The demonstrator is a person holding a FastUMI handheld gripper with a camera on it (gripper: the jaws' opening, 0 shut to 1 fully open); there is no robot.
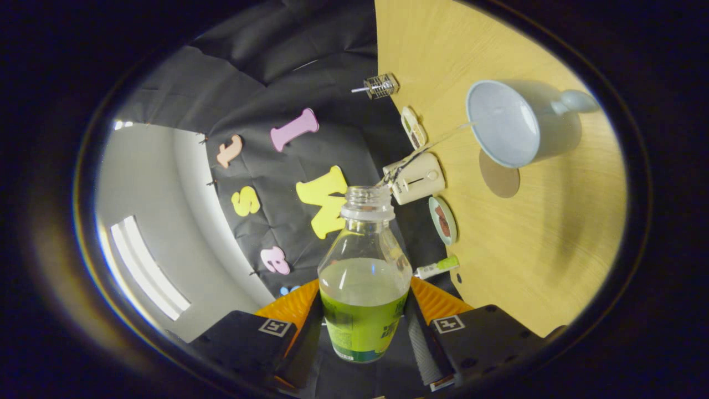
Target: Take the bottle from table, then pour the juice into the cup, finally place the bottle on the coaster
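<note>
Clear plastic bottle (pixel 363 277), uncapped, green label, pinched between gripper (pixel 363 332) fingers; thin stream arcs into glazed cup (pixel 512 124) on wooden bench (pixel 532 244).

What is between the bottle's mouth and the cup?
In the gripper view, a thin stream of juice runs from the bottle mouth to the cup, passing over the cream toaster.

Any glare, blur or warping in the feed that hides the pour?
Gripper view: fisheye bends the table edge; the thin stream from the bottle to the cup is faint but sharp; soft cup shadow; bright ceiling-light glare off to the side; gripper shut on the bottle.
</note>
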